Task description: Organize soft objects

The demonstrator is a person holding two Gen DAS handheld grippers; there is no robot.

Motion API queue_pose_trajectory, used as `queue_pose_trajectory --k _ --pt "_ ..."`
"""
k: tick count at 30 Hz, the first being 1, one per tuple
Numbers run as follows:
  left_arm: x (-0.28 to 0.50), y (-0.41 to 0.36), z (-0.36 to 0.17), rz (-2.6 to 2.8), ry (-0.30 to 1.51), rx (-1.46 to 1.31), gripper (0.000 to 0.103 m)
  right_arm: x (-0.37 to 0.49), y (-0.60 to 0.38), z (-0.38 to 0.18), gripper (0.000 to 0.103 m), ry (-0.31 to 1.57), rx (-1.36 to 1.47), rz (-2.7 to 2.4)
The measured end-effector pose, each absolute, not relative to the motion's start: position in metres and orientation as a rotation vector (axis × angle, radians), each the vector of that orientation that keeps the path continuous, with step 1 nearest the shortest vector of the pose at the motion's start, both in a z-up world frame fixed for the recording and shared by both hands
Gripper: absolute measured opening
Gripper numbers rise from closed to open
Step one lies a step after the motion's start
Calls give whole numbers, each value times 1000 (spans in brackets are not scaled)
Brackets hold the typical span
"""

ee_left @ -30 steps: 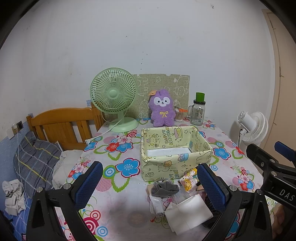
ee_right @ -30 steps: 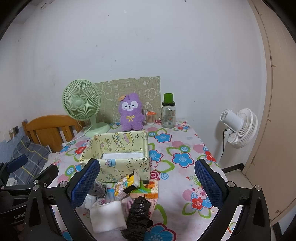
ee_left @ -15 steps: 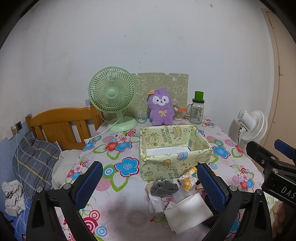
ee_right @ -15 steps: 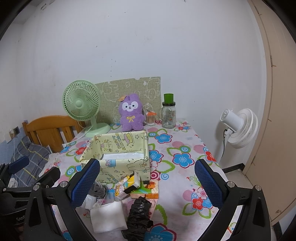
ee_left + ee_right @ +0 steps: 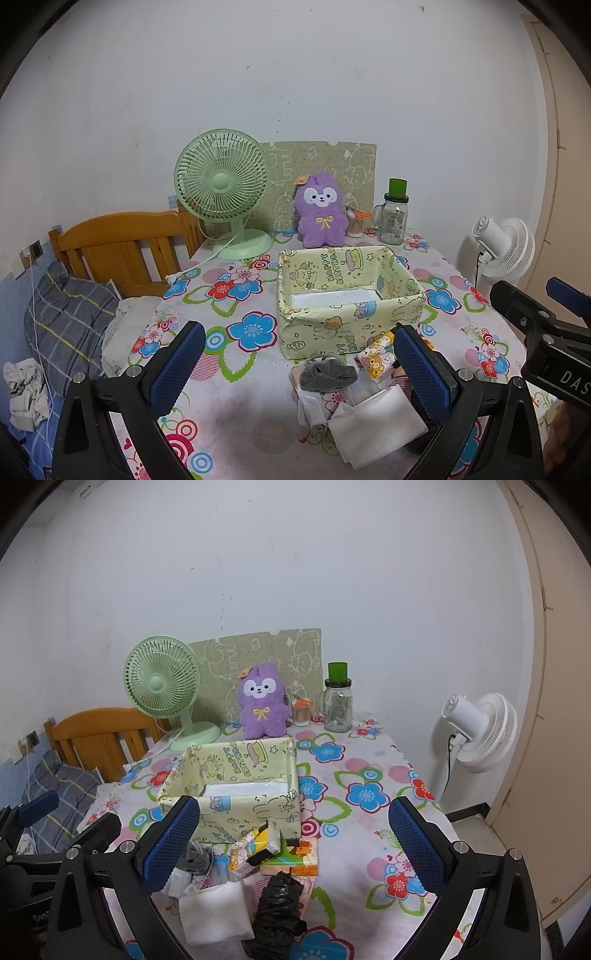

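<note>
A yellow cartoon-print box (image 5: 347, 299) (image 5: 236, 786) stands open in the middle of the floral table. In front of it lies a pile: a grey scrunchie (image 5: 327, 376) (image 5: 194, 856), a white foam pad (image 5: 376, 424) (image 5: 216, 912), a yellow cartoon packet (image 5: 376, 356) (image 5: 251, 849), a crumpled black bag (image 5: 275, 912) and an orange tissue pack (image 5: 295, 856). A purple plush toy (image 5: 322, 212) (image 5: 263, 701) sits at the back. My left gripper (image 5: 295, 363) and right gripper (image 5: 291, 843) are both open and empty, held above the table's near edge.
A green desk fan (image 5: 225, 192) and a glass jar with green lid (image 5: 395, 218) stand at the back by the wall. A wooden chair (image 5: 118, 247) and bedding are to the left. A white floor fan (image 5: 480, 731) stands right of the table.
Both views have shifted only slightly; the left gripper has drawn back a little. Nothing was taken or moved.
</note>
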State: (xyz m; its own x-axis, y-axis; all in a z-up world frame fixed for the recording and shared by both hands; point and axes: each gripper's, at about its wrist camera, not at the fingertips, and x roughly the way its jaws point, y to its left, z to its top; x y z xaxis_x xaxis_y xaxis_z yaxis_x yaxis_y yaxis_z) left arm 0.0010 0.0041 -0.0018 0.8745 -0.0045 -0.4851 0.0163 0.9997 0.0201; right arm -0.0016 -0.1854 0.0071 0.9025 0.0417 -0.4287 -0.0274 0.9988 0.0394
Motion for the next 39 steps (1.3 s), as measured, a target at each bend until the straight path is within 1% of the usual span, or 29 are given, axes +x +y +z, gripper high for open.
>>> queue_pose_trajectory --k 16,35,39 --pt "23 4 -19 -19 573 21 103 18 -189 -10 103 491 45 26" --pt "63 6 -62 -20 719 22 103 62 -194 -51 103 622 34 6" --pt "72 5 -72 -23 752 27 103 70 -196 -60 101 650 39 -1"
